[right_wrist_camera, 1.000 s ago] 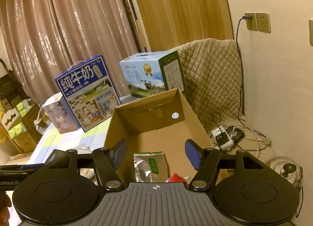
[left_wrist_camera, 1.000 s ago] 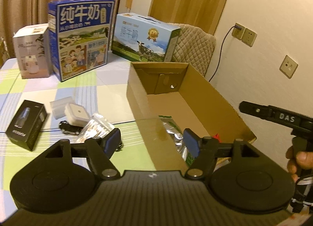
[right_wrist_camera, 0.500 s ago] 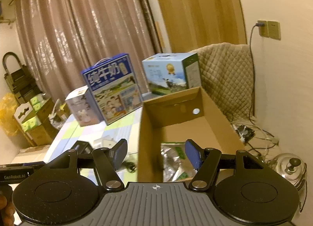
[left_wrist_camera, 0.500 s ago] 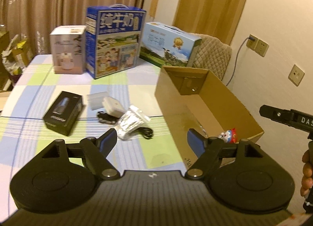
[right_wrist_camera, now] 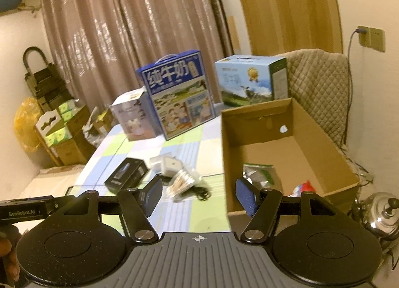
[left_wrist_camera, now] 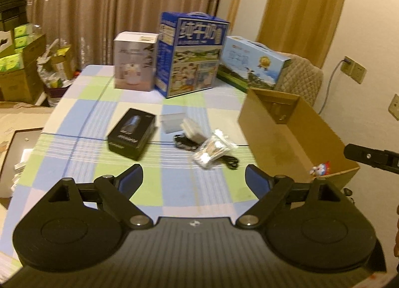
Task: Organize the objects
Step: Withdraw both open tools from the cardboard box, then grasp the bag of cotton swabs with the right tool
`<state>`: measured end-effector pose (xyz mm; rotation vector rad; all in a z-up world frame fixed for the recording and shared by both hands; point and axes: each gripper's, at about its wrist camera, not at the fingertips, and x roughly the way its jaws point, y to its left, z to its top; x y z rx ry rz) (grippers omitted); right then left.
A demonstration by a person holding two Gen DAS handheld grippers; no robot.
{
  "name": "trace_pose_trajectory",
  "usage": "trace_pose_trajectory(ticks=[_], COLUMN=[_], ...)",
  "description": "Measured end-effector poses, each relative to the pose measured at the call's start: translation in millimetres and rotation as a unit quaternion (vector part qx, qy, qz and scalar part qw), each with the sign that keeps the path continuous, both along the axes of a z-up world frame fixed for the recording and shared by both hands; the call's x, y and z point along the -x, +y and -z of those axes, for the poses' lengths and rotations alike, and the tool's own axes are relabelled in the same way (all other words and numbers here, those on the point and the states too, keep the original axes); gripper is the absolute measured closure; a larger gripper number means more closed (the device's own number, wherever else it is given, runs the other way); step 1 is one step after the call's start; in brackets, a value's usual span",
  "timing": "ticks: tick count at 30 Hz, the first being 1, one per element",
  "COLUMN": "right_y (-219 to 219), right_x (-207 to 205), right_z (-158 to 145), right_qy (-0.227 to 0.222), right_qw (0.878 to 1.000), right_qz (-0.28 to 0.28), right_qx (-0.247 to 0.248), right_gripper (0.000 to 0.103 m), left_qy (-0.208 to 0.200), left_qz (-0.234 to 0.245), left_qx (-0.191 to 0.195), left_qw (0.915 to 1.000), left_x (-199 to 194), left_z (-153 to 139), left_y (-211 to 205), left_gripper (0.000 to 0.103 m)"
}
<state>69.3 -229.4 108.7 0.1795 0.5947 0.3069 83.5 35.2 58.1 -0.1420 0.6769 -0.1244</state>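
both grippers' fingers (left_wrist_camera: 131, 179) gape wide, empty, near glossy black box (left_wrist_camera: 131, 133) and brown cardboard carton (right_wrist_camera: 321, 138).

Dim warm light, motion blur, fisheye distortion

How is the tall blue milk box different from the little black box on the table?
The blue milk box stands upright at the table's far side; the black box lies flat nearer the middle. The blue milk box is much bigger and has a carry handle on top; the black box has none. The blue milk box bears colourful pictures; the black box is dark and plain. Both are closed and rest on the checked tablecloth.
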Motion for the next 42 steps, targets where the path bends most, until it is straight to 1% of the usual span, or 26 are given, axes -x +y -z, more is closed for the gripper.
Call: trace_pose_trajectory(ticks=[6, 13, 21, 26, 31, 39, 42], right_y=[20.0, 37.1, 58.2, 76.3, 95.2, 107.8, 113.0], right_x=[-0.5, -3.5, -16.3, -30.0, -51.7, -108.6, -127.7], right_z=[4.8, 12.9, 25.3, 36.1, 54.4, 98.2, 117.6], right_qy=[0.004, 0.010, 0.021, 0.028, 0.032, 0.066, 0.078], right_qw=[1.000, 0.999, 0.998, 0.998, 0.997, 0.997, 0.997], right_qz=[-0.021, -0.038, -0.056, -0.064, -0.065, -0.020, -0.010], right_qx=[0.005, 0.007, 0.006, 0.004, 0.005, -0.020, -0.016], right_gripper=[0.040, 0.040, 0.040, 0.040, 0.040, 0.040, 0.040], left_qy=[0.001, 0.004, 0.010, 0.012, 0.017, 0.030, 0.037], left_qz=[-0.018, -0.026, -0.037, -0.044, -0.051, -0.056, -0.060], left_qx=[-0.005, -0.009, -0.015, -0.021, -0.025, -0.033, -0.036], left_qw=[0.9998, 0.9996, 0.9992, 0.9987, 0.9982, 0.9975, 0.9969], left_x=[5.3, 3.0, -8.5, -22.3, -43.2, -90.0, -110.5], left_z=[4.0, 9.5, 17.0, 22.1, 31.6, 58.2, 70.6], left_y=[18.9, 29.0, 42.2, 52.7, 64.3, 82.6, 88.2], left_gripper=[0.015, 0.013, 0.012, 0.011, 0.011, 0.010, 0.010])
